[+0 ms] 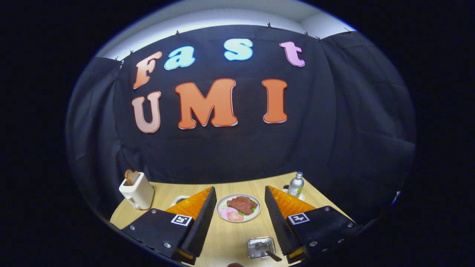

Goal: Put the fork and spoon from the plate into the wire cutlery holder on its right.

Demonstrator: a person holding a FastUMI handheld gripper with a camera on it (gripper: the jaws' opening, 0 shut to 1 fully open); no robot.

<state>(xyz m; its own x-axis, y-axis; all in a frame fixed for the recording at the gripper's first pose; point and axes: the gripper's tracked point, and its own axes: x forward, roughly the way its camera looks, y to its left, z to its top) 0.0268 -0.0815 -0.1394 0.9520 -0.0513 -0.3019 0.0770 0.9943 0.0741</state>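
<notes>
The gripper (pixel 240 218) has two wedge-shaped fingers (pixel 202 218) with ribbed inner faces. Each is fixed to a flat, dark, matte mounting block fastened with round silver screws. Each block carries one square black-and-white marker tag.

1. A white toaster (pixel 136 193) stands upright near the far left corner of the wooden table (pixel 230 237), with a browned slice of toast (pixel 130 176) sticking out of its top slot.
2. A silver bottle (pixel 296 184) with a green label stands upright near the far right edge of the table, on a small white dish whose rim shows at its base.
3. A black cloth wall (pixel 241 148) hangs behind the table, pinned along its top edge, with a pale wall above it.
</notes>
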